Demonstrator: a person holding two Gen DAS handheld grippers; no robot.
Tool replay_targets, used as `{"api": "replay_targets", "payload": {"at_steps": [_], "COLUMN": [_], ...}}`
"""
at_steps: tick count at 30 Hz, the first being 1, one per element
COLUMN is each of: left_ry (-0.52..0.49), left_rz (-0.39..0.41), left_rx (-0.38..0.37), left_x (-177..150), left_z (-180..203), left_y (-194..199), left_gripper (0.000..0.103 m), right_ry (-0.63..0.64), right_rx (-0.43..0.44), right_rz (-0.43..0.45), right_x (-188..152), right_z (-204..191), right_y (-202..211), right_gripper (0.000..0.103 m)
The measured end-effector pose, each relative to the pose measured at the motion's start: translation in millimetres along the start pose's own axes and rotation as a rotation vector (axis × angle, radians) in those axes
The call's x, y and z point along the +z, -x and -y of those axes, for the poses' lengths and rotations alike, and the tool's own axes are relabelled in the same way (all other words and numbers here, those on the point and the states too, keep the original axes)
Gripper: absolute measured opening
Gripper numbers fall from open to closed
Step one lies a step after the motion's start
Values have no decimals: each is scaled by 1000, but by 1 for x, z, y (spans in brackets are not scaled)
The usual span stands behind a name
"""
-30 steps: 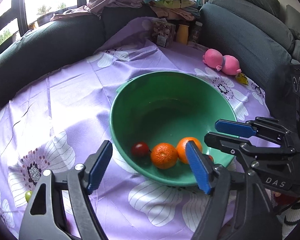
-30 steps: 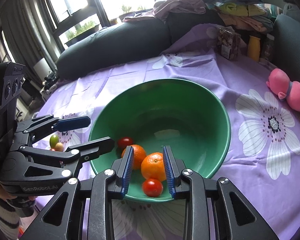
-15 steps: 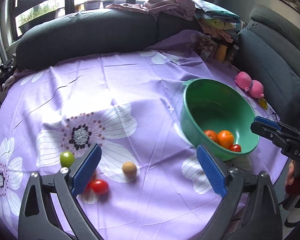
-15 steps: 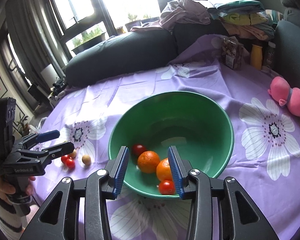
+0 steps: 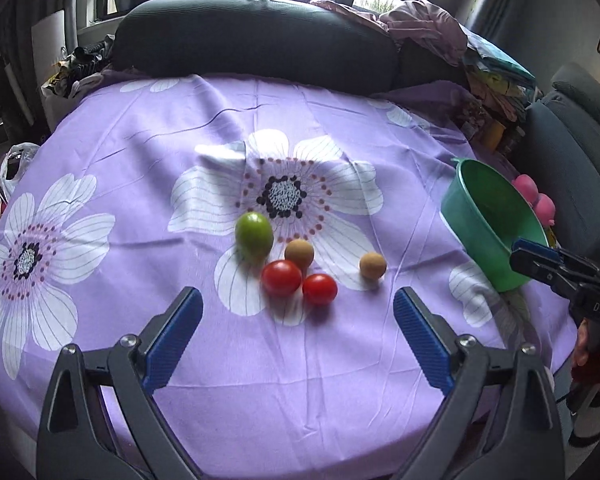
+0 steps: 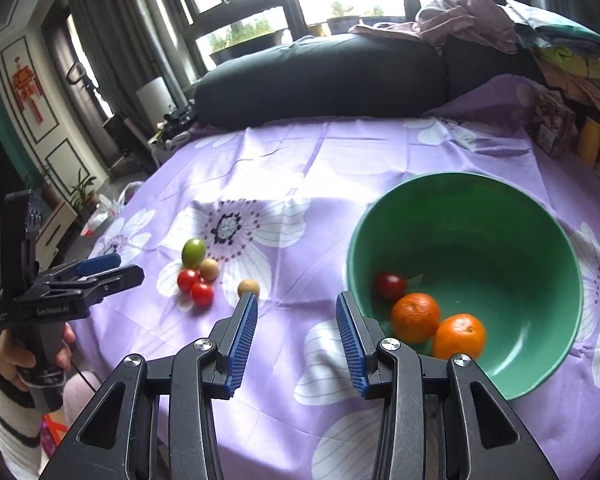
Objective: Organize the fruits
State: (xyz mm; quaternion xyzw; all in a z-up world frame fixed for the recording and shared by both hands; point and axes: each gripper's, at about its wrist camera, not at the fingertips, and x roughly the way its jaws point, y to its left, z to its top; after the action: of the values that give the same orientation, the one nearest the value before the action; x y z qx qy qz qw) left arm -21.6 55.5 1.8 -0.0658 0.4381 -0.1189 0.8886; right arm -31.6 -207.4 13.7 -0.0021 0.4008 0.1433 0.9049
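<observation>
In the left wrist view my left gripper (image 5: 297,295) stands wide open just in front of loose fruit on the purple flowered cloth: a green fruit (image 5: 254,236), two red tomatoes (image 5: 281,278) (image 5: 319,289) and two tan round fruits (image 5: 299,253) (image 5: 373,265). Nothing is between its fingers. The green bowl (image 5: 488,216) lies to the right. In the right wrist view my right gripper (image 6: 297,300) is open and empty beside the bowl's (image 6: 540,200) near left rim. The bowl holds two oranges (image 6: 415,317) (image 6: 459,336) and a tomato (image 6: 389,286).
A dark sofa cushion (image 5: 256,40) runs behind the table, with piled clothes (image 6: 540,28) at the back right. A patterned box (image 6: 552,128) and a yellow bottle (image 6: 590,144) stand behind the bowl. A pink toy (image 5: 536,200) lies past it. A striped sleeve and hand (image 6: 16,356) hold the left gripper.
My left gripper swung left from the bowl to the loose fruit and its jaws widened. My right gripper's jaws parted and it drew back and left from over the bowl.
</observation>
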Motion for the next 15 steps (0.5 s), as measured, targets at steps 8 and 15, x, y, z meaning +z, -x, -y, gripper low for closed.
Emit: {"api": "replay_targets", "payload": {"at_steps": [8,15], "left_ry": [7,119], "left_rz": [-78,-50], "left_rx": [-23,-82], "left_x": [-19,-6], "left_z": [-12,-28], "left_y": [-13,-15], "left_gripper": [96,95], "right_ry": [86,119], "right_rx": [44,59], "right_rz": [-91,-138], "right_x": [-9,-11], "right_z": [-30,-45], "right_y": [-30,-49], "right_gripper": [41,41]}}
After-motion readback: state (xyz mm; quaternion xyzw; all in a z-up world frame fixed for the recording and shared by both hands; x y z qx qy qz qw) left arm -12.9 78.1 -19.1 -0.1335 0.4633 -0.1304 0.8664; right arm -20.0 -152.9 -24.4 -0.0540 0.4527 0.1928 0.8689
